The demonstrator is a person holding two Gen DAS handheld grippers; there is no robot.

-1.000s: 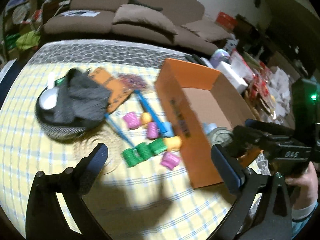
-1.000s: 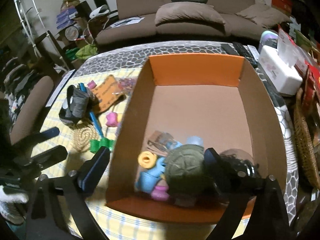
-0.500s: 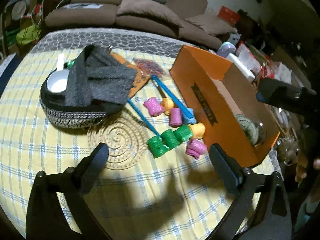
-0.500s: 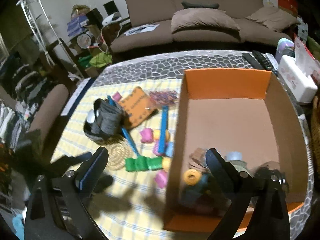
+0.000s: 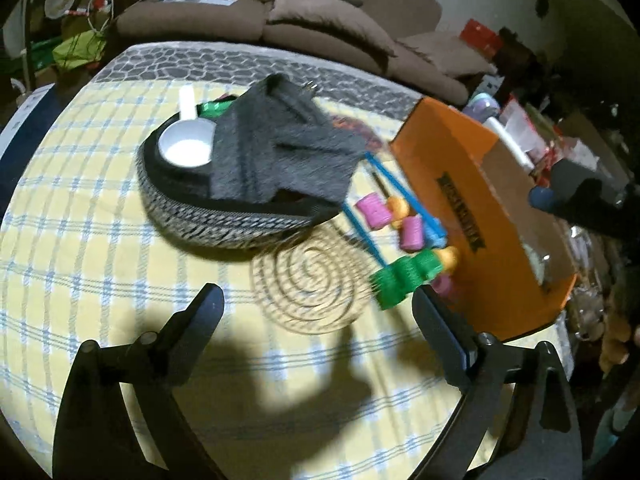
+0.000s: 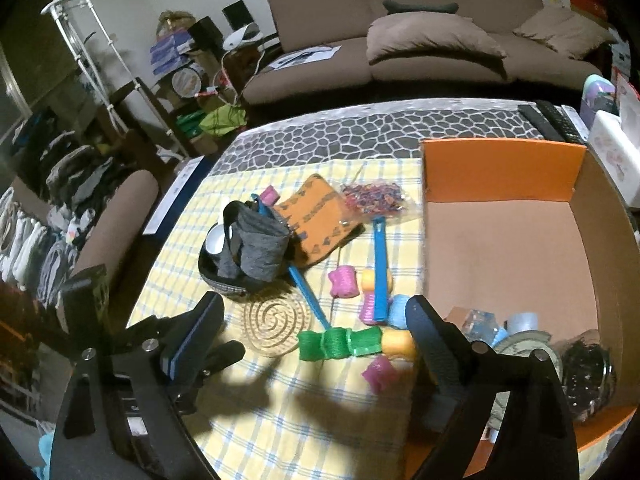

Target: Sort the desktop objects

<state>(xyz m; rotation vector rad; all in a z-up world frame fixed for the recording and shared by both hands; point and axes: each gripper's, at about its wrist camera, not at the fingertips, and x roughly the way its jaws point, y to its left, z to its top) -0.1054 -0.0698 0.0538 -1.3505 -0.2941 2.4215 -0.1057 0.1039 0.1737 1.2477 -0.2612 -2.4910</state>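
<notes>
The sorting looks partly done. The orange cardboard box (image 6: pixel 504 240) at the right of the worktop (image 6: pixel 280 420) already holds a small heap in its near corner: a pale blue roller (image 6: pixel 524 322), something clear and crinkly, a round greenish piece and a dark jar (image 6: pixel 588 376); the rest of its floor is bare. Much remains outside, loose on the checked cloth: three green rollers (image 6: pixel 340 344) in a row, pink rollers (image 6: pixel 344 282), a yellow roller (image 6: pixel 398 342), two blue sticks (image 6: pixel 380 268), a spiral wire mat (image 6: pixel 276 322), an orange pouch (image 6: pixel 316 216) and a bag of small coloured bands (image 6: pixel 376 196). A woven basket (image 5: pixel 224 220) with a white scoop (image 5: pixel 186 146) and a grey cloth (image 5: pixel 280 152) draped over it also sits unsorted. The left claw (image 5: pixel 316 312) hangs spread wide above the bare cloth near the spiral mat, with nothing between its jaws. The right claw (image 6: pixel 316 320) is empty too, hovering over the green rollers beside the box wall, its jaws closing slightly though nothing is pinched yet. By my judgement, well over half of the items are still to be boxed, and the roller cluster is the closest next pick.
</notes>
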